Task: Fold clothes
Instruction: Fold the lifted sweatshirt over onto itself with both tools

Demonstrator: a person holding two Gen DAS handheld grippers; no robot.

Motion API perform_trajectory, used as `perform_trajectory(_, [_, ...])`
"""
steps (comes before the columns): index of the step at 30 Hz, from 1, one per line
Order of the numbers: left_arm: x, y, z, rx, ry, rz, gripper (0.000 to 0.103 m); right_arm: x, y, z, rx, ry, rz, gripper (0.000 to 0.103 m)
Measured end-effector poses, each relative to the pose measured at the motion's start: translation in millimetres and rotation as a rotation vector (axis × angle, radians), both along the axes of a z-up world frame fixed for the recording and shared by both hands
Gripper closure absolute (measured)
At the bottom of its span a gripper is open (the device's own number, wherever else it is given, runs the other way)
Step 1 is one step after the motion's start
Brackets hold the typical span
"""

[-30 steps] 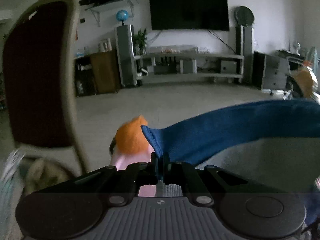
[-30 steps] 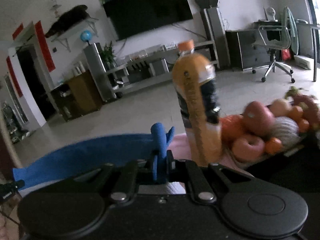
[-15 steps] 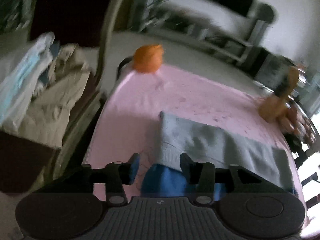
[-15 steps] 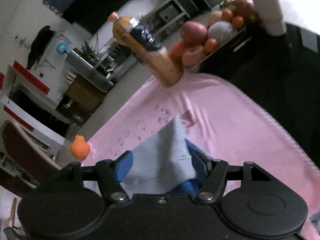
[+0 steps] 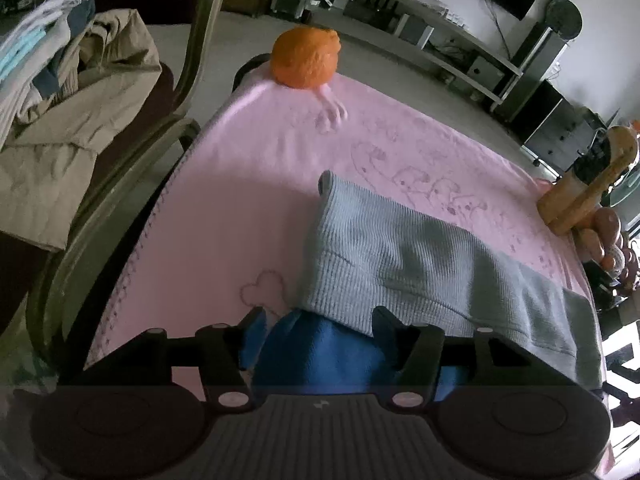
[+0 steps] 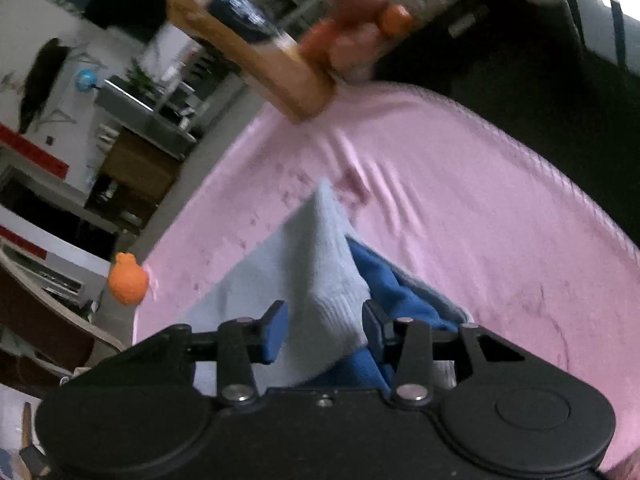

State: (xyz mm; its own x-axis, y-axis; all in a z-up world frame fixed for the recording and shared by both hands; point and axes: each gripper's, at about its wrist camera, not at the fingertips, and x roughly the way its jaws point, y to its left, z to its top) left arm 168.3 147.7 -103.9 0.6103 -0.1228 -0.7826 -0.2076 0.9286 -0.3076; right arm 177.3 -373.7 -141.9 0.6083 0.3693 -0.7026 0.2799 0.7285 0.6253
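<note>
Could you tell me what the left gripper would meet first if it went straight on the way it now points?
Most likely the grey knit. The left gripper is open with the blue cloth lying between its fingers, and the folded grey layer lies directly ahead on the pink blanket. Depth is hard to judge here.

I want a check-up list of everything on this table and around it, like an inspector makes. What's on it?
Surface: pink cloth covers the table, wrinkled near the bottle.
Job's things: grey and blue garment lies folded, grey layer on top, blue showing at the near edge.
Clutter: orange fuzzy ball at the far corner; orange bottle; fruit pile beside it.
Grippers: left gripper open over the blue edge; right gripper open around the grey corner.
Cables: nothing seen on the table.
Surroundings: chair with piled clothes, TV shelf.
</note>
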Motion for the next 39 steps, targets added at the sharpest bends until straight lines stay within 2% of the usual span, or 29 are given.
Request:
perform_trajectory(4, [1, -6, 1, 0.040, -0.008, -0.022, 0.045, 1, 5, -11, -0.054, 0.074, 0.024, 0.062])
perform_trajectory(11, [0, -8, -1, 0.058, -0.004, -0.024, 0.045, 2, 16, -22, -0.023, 0.125, 0.100, 0.062])
perform_trajectory(13, [-1, -5, -1, 0.054, -0.002, -0.016, 0.045, 1, 18, -21, -0.030, 0.126, 0.114, 0.072])
perform_trajectory(15, [-1, -3, -1, 0.052, 0.001, -0.007, 0.045, 0, 19, -22, -0.038, 0.137, 0.120, 0.072])
perform_trajectory(17, [-2, -2, -1, 0.052, 0.002, -0.002, 0.045, -1, 19, -24, -0.046, 0.149, 0.126, 0.072])
perform_trajectory(19, [-3, -2, 0, 0.050, -0.004, -0.005, 0.045, -2, 18, -25, -0.054, 0.162, 0.132, 0.058])
perform_trajectory(20, [-3, -3, 0, 0.050, -0.008, -0.009, 0.045, -4, 18, -26, -0.052, 0.166, 0.135, 0.057])
perform_trajectory(21, [-4, -3, 1, 0.050, -0.012, -0.013, 0.045, -7, 18, -25, -0.048, 0.169, 0.140, 0.059])
perform_trajectory(24, [-4, -3, 1, 0.052, -0.016, -0.017, 0.045, -12, 15, -25, -0.075, 0.178, 0.128, 0.092])
perform_trajectory(26, [-4, -2, 1, 0.043, -0.016, -0.013, 0.045, -16, 13, -18, -0.058, 0.128, 0.112, 0.094])
perform_trajectory(29, [0, 0, -2, 0.022, -0.006, -0.011, 0.044, -25, 7, 4, -0.017, -0.021, 0.089, 0.094])
perform_trajectory(30, [4, 0, -4, 0.023, 0.003, -0.012, 0.044, -26, 5, 6, 0.006, -0.039, 0.078, 0.094])
perform_trajectory(32, [14, 0, -8, 0.033, 0.014, -0.014, 0.045, -27, 2, 5, 0.034, -0.035, 0.055, 0.094])
perform_trajectory(36, [32, -4, -12, 0.041, -0.022, -0.046, 0.049, -25, 0, -1, 0.026, 0.007, 0.042, 0.093])
perform_trajectory(38, [38, -11, -14, 0.066, -0.044, -0.073, 0.053, -26, 0, -3, 0.022, 0.015, 0.040, 0.093])
perform_trajectory(39, [39, -16, -15, 0.083, -0.053, -0.089, 0.062, -27, -1, -4, 0.022, 0.015, 0.039, 0.093])
